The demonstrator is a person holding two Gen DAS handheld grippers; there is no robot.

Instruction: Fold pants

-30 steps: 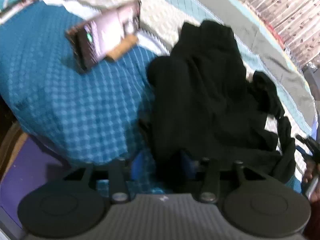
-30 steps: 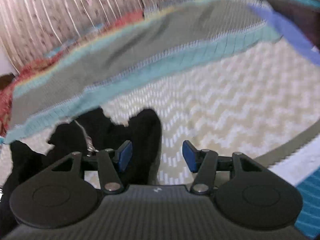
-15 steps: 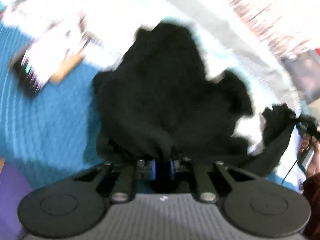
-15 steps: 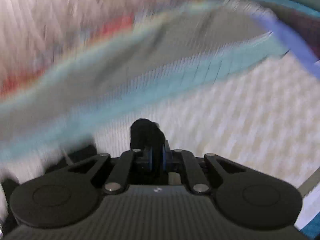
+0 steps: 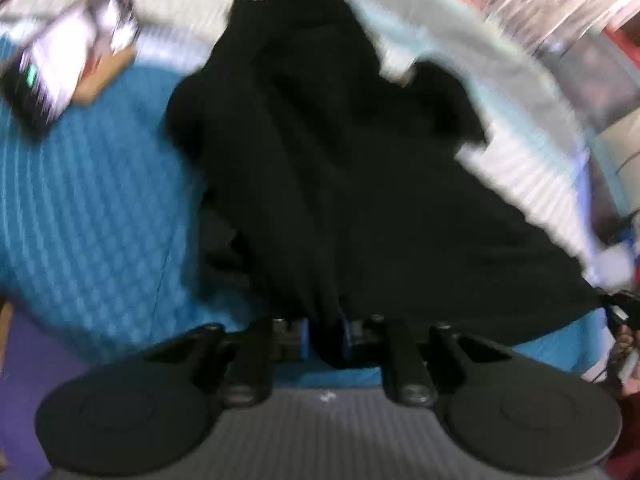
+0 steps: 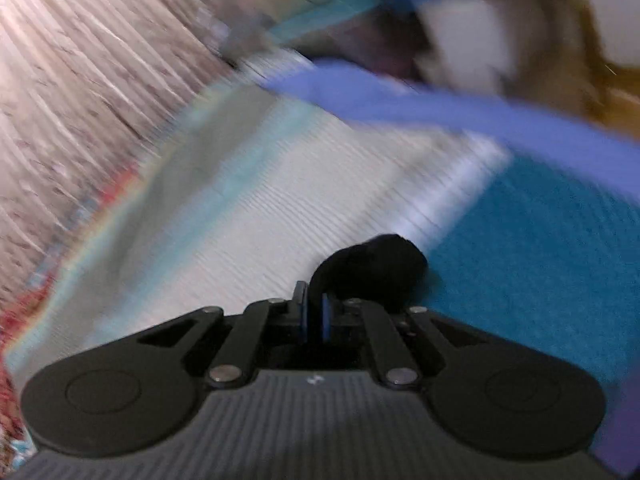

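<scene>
Black pants [image 5: 360, 180] lie spread over the bed, stretched taut along their near edge. My left gripper [image 5: 326, 336] has a fold of that edge between its blue pads [image 5: 304, 338]; the jaws are opening slightly, with the pads still pressing the cloth. At the far right of the left wrist view the other end of the edge runs to a dark gripper and a hand [image 5: 624, 344]. In the right wrist view my right gripper [image 6: 315, 312] is shut on a bunched black end of the pants [image 6: 372, 268], above the bed cover. Both views are blurred.
A lit phone [image 5: 72, 68] rests on a brown piece at the upper left of the teal quilted cover [image 5: 92, 220]. Cream and grey bands of bedding [image 6: 260, 208] run across the bed. A patterned curtain [image 6: 80, 80] hangs behind. A blue strip [image 6: 440, 104] crosses the right wrist view.
Both grippers closed on the black cloth. The right one then swung far sideways with its end, and the pants' near edge is now pulled straight between the two.
</scene>
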